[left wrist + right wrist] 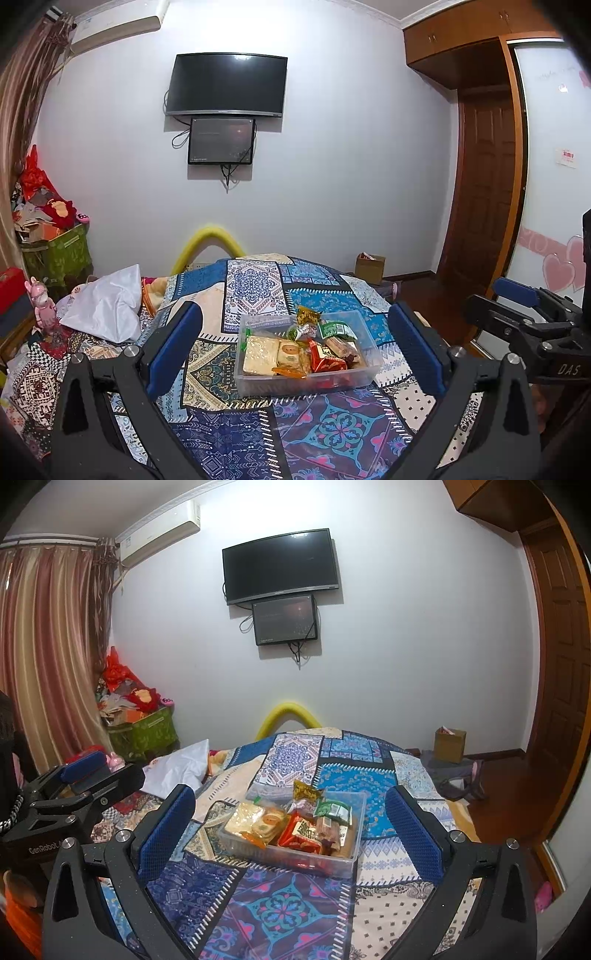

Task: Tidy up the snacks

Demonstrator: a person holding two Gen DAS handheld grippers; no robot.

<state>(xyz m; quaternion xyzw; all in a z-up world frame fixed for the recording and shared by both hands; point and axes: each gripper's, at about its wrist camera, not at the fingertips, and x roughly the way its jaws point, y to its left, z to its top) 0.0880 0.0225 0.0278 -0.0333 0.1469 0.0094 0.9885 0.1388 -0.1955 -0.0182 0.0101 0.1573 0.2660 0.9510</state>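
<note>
A clear plastic bin sits on the patchwork quilt in front of me, rectangular, thin-walled and see-through, packed with wrapped snacks. From the left wrist I see a flat gold-foil pack lying against its left wall, a glossy red pouch crumpled near the middle, a green packet toward the back, and a yellow wrapper poking up over the far rim. The right wrist shows the same bin turned at a slant, the red pouch and green packet side by side.

My left gripper hangs above the quilt with its fingers spread wide, the blue textured pads flanking the bin without touching it. My right gripper is spread the same way, its dimpled blue pads either side of the bin and clear of it. Each gripper's black frame shows at the edge of the other's view, so the two are side by side.

The quilt is a busy patchwork of blue, cream and purple printed squares. A rumpled white cloth lies at its left edge. On the pale wall behind hang a dark flat TV and a smaller screen just below it.
</note>
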